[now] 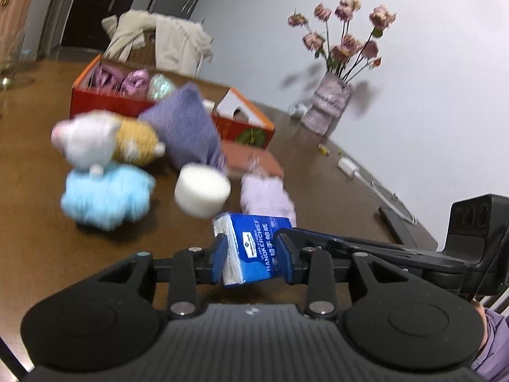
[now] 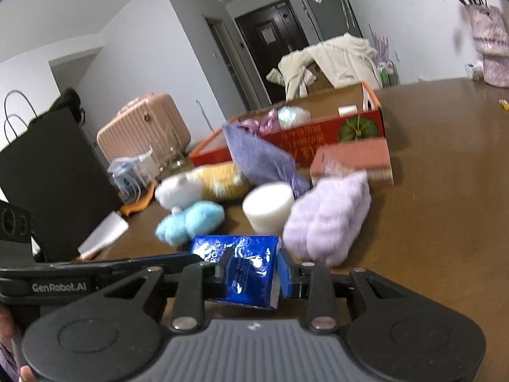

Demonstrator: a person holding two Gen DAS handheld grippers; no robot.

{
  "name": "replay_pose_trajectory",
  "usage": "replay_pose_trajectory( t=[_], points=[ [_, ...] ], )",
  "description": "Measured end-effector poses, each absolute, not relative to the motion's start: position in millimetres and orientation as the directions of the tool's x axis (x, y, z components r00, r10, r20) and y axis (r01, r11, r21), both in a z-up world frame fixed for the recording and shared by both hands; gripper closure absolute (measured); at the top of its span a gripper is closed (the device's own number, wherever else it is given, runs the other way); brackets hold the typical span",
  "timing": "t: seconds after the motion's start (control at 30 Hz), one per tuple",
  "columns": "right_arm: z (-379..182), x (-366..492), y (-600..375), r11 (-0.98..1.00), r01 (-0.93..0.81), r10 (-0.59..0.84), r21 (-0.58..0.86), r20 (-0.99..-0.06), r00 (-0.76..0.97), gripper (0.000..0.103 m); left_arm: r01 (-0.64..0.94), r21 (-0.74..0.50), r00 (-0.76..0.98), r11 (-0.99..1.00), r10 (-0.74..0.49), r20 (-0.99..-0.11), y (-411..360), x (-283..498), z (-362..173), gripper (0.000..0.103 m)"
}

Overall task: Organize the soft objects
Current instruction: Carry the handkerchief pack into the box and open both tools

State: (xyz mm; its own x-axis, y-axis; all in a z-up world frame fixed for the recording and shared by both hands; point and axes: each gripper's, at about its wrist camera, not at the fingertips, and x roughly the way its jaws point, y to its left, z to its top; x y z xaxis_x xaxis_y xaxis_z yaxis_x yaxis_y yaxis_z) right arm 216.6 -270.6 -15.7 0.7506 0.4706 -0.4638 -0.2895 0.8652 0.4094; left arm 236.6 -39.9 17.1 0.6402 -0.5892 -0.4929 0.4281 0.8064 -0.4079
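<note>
Brown wood of the table point(image 1: 28, 146) is spread under a red box point(image 1: 108, 100) at the far side. Nearer, a blue tissue pack point(image 1: 254, 248) is clamped by both the left gripper point(image 1: 251, 256) and right gripper point(image 2: 249, 273), seemingly lifted; the box lies ahead-left.

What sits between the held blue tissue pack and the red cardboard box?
In both views, a white foam cylinder, then a purple ribbed pillow, lie between the blue tissue pack and the red cardboard box.
</note>
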Motion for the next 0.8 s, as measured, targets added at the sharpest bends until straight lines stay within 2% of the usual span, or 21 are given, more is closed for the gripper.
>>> replay_pose_trajectory(
  t=[0.17, 0.33, 0.47, 0.67, 0.8],
  points=[
    [2, 235, -275, 0.871, -0.303, 0.458, 0.387, -0.420, 0.783, 0.074, 0.468, -0.368, 0.671, 0.804, -0.594, -0.443, -46, 257, 40, 0.069],
    [26, 258, -281, 0.880, -0.327, 0.449, 0.345, -0.376, 0.811, 0.074, 0.496, -0.308, 0.693, 0.812, -0.584, -0.422, -59, 283, 67, 0.069],
    [45, 288, -290, 0.876, -0.346, 0.457, 0.337, -0.344, 0.821, 0.074, 0.493, -0.306, 0.701, 0.814, -0.580, -0.415, -67, 317, 90, 0.069],
    [75, 362, -305, 0.851, -0.373, 0.491, 0.369, -0.307, 0.815, 0.073, 0.453, -0.331, 0.713, 0.828, -0.559, -0.422, -75, 401, 125, 0.069],
    [86, 439, -313, 0.865, -0.328, 0.461, 0.379, -0.341, 0.819, 0.073, 0.427, -0.374, 0.691, 0.823, -0.564, -0.452, -83, 482, 131, 0.069]
  ],
)
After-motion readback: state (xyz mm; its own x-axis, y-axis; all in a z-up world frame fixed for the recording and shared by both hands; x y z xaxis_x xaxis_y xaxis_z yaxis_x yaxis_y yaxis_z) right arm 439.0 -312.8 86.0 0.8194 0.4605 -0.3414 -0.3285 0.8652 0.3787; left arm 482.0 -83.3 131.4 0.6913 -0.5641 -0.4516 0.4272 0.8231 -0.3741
